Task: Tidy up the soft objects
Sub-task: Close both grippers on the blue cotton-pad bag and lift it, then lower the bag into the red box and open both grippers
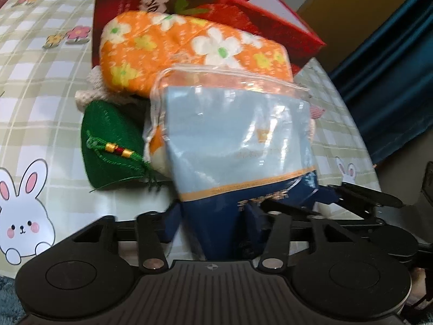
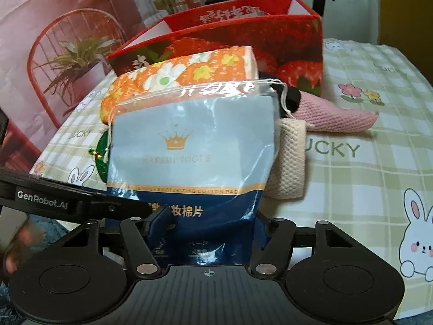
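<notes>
We've got the cotton-pad pack (image 2: 189, 149) standing at 12 o'clock of both claws, its dark-blue bottom edge between the left gripper (image 1: 216, 216) fingers and the right gripper (image 2: 208, 224) fingers, which look pinched on it. Risk: slick plastic film w/ loose pads inside could slide or sag out, and lifting may topple the orange floral pack (image 2: 176, 75) leaning behind. Open tablecloth (image 2: 365, 162) at 3 o'clock; red strawberry box (image 2: 295, 51) at 12–1 o'clock blocks the far side.

Home bedroom, bunny-print bedspread (image 2: 365, 146), potted plant (image 2: 73, 54)
</notes>
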`<act>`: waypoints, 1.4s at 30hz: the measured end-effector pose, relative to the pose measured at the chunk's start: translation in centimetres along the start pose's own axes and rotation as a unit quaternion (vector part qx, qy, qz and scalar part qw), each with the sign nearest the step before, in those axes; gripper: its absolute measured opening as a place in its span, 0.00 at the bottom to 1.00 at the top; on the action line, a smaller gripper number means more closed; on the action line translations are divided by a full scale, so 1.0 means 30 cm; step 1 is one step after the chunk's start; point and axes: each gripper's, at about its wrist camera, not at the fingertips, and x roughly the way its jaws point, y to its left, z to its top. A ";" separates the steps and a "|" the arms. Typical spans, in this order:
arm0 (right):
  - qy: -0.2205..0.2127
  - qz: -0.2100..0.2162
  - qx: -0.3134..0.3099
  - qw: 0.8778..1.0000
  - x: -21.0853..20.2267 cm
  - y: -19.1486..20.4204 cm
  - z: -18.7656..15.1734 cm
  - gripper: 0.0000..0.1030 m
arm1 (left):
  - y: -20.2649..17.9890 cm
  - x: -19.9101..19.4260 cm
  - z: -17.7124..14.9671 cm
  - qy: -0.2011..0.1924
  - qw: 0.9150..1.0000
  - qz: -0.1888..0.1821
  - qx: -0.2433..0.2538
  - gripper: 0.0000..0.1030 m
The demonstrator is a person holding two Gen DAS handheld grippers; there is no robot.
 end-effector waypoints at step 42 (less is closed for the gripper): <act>-0.194 0.031 -0.044 0.980 -0.301 0.041 0.384 0.48 | -0.139 -0.350 0.291 -0.203 0.976 -0.021 0.079 0.44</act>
